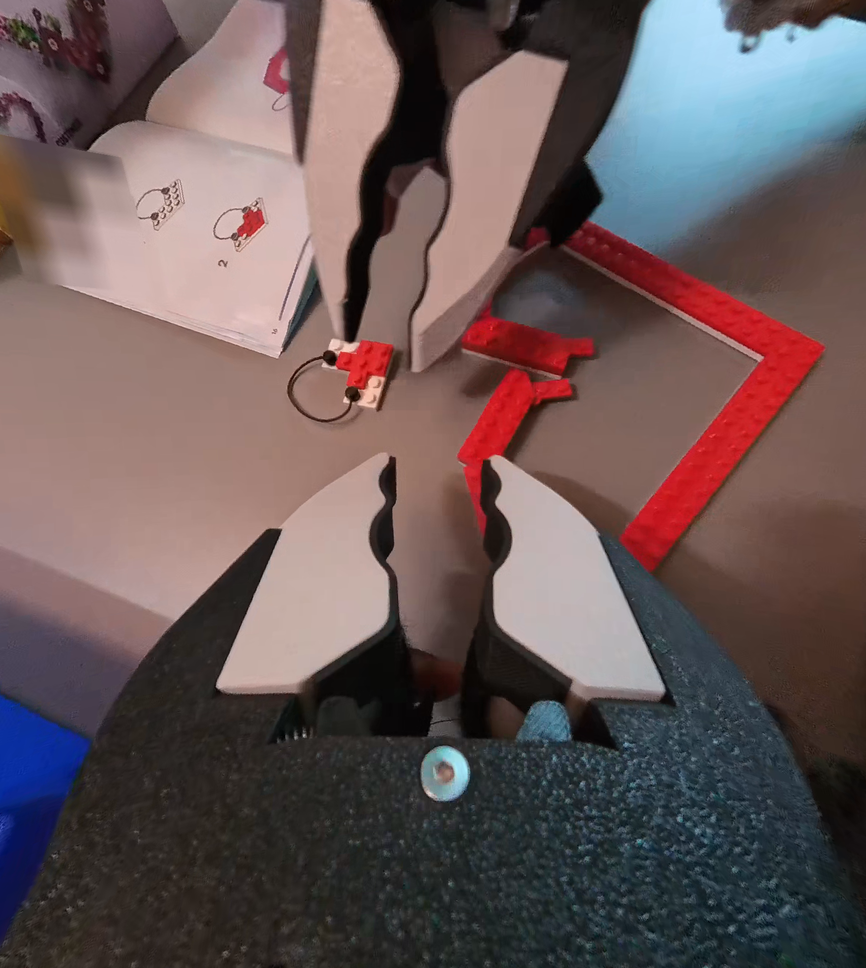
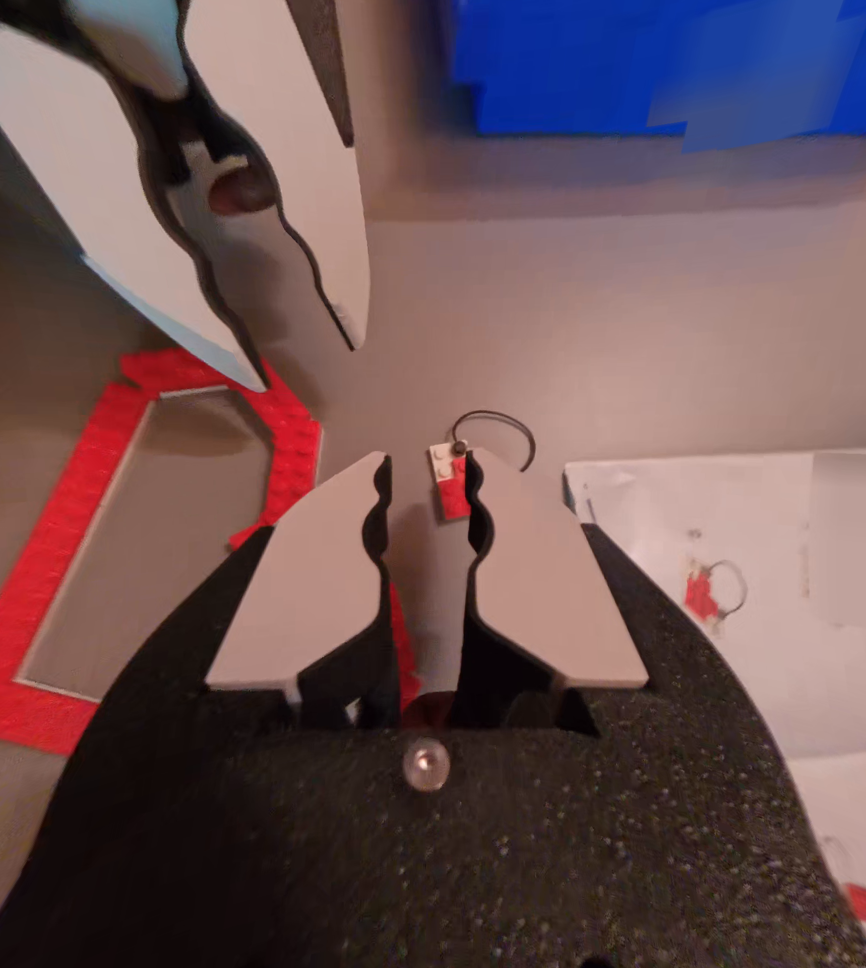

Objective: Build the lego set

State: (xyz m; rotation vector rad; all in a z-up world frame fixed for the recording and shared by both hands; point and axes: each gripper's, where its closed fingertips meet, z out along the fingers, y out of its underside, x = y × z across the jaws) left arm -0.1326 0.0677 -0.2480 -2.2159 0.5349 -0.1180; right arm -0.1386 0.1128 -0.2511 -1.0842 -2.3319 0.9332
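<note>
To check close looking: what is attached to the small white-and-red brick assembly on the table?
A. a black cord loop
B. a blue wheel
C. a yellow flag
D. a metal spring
A: a thin black cord loop runs between two dark studs on the small assembly.

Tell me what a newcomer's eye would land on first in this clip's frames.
Probably the bright red lego frame, an angular outline of studded plates lying flat on the grey table right of centre. Next, the small red-and-white plate assembly with its black cord loop, mid-table, with the right gripper poised just over it, fingers apart. The open instruction booklet lies behind it to the left, and the left gripper is open and empty.
</note>
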